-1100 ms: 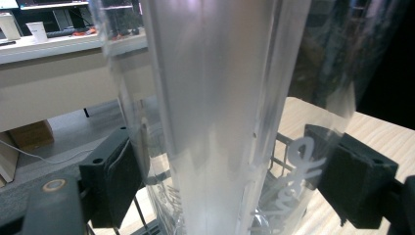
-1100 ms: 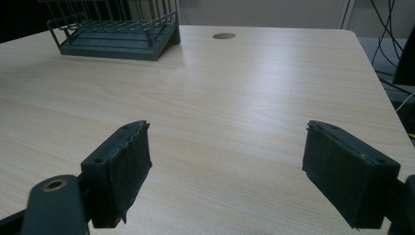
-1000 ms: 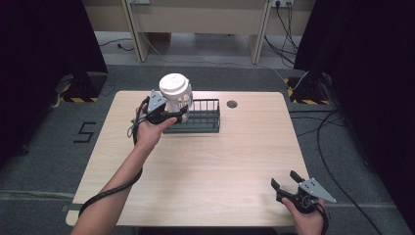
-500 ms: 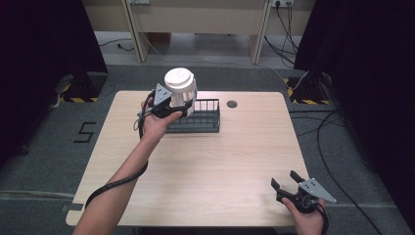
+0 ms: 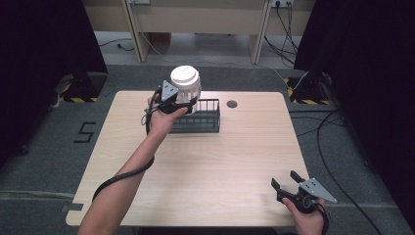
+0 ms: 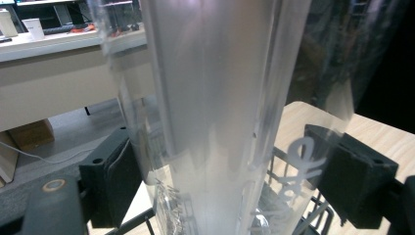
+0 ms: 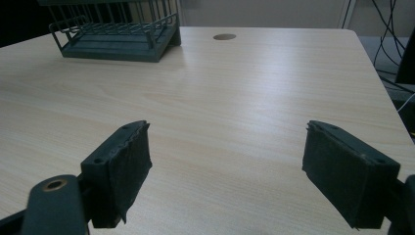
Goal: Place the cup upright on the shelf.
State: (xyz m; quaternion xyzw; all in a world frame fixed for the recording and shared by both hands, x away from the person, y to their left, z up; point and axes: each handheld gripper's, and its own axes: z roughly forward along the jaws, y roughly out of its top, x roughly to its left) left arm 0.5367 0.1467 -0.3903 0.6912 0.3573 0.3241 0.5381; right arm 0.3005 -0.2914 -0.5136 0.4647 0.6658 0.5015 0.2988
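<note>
So the left gripper (image 5: 182,104) has its fingers (image 6: 111,182) pinching a clear plastic cup (image 5: 186,88) with a white lid, held up in the air in the upper middle of the high view, right over the left end of the dark wire rack (image 5: 199,117). The cup's long axis is close to vertical, lid end up and tipped a bit toward the camera. In the left gripper view the cup (image 6: 215,107) runs top to bottom through the frame, with white lettering low on its wall, too blurry and cut off to read. The right gripper (image 5: 289,185) sits at the lower right, over the desk (image 5: 220,161), fingers (image 7: 122,171) spread wide around nothing.
</note>
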